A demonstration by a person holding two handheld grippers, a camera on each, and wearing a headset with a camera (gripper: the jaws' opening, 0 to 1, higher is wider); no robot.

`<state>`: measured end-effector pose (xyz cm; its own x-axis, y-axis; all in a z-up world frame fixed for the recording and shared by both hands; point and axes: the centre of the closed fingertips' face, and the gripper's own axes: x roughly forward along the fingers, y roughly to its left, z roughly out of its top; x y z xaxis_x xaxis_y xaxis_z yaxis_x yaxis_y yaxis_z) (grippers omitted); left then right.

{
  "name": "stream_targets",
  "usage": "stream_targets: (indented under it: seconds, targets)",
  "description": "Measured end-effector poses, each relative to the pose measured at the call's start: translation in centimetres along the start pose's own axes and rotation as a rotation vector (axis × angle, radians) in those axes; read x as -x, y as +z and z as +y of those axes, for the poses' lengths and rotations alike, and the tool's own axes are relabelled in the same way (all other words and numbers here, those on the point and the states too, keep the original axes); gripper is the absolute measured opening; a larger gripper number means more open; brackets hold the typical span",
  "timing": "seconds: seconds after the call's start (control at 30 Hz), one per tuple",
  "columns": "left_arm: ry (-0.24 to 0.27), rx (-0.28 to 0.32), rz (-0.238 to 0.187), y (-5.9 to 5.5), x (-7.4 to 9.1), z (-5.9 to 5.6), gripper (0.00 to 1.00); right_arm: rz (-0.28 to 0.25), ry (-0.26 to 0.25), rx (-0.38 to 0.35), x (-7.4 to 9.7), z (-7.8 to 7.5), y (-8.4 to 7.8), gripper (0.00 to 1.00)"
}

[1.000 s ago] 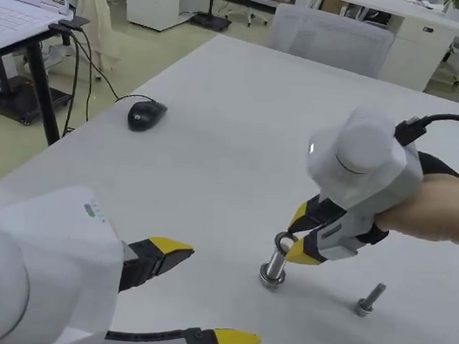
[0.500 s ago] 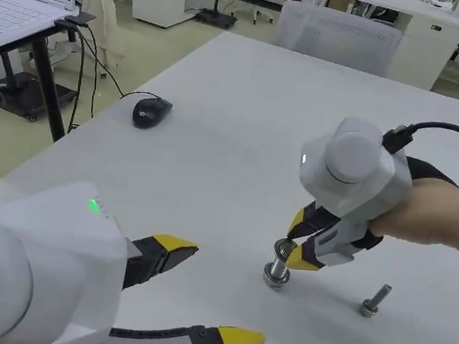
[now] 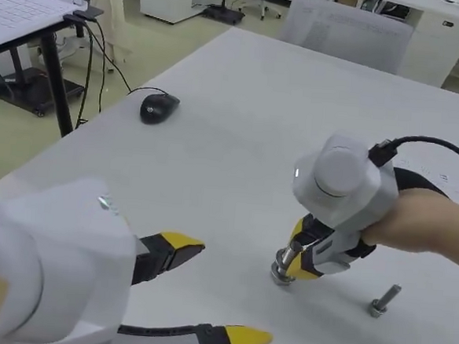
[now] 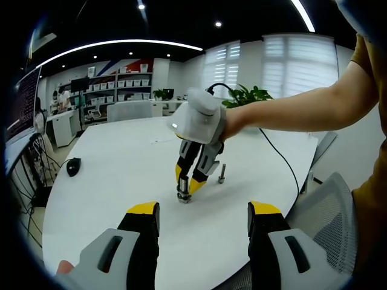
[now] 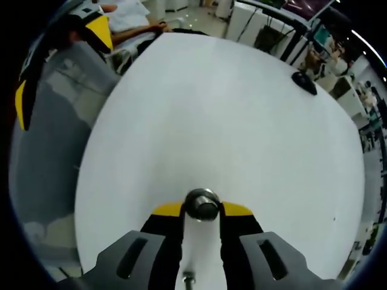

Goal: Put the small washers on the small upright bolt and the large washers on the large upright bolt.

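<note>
The large bolt (image 3: 283, 267) stands upright on the white table (image 3: 240, 125). My right gripper (image 3: 297, 258) points down over it, its yellow tips on either side of the shaft, low near the base. In the right gripper view the jaws (image 5: 201, 209) are shut on a round metal washer (image 5: 202, 203) that sits over the bolt. The small bolt (image 3: 383, 300) stands to the right, apart from the gripper. My left gripper (image 3: 217, 293) hovers at the near edge, open with nothing in it. The left gripper view shows the right gripper (image 4: 188, 182), the large bolt (image 4: 183, 195) and the small bolt (image 4: 222, 173).
A black mouse (image 3: 158, 107) lies near the table's left edge. A side desk with a laptop (image 3: 21, 4) and hanging cables stands to the left, off the table. A grey chair (image 3: 346, 30) is at the far end.
The right gripper has come down along the large bolt with the washer, from the bolt's top towards its base. The left gripper has stayed open in place. The head camera has shifted slightly.
</note>
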<state>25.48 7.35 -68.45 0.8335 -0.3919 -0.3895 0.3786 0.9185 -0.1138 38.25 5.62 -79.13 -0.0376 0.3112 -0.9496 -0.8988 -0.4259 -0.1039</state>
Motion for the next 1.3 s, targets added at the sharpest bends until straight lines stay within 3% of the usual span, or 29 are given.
stream_targets:
  seconds: [0.47, 0.77, 1.03, 1.3]
  targets:
    - [0.007, 0.009, 0.01, -0.3, -0.2, 0.3, 0.58, 0.013, 0.033, -0.013, -1.4, 0.3, -0.5, 0.23]
    - [0.008, 0.01, 0.01, -0.4, -0.1, 0.4, 0.58, -0.014, 0.028, 0.01, -1.6, 0.5, -0.3, 0.24]
    - [0.007, 0.003, 0.014, -0.4, -0.1, 0.4, 0.58, -0.084, 0.007, -0.026, -0.2, 0.5, 0.3, 0.24]
    - [-0.011, -0.023, 0.01, 0.2, -0.2, 0.1, 0.58, -0.126, -0.051, -0.062, 1.8, 0.7, -0.1, 0.24]
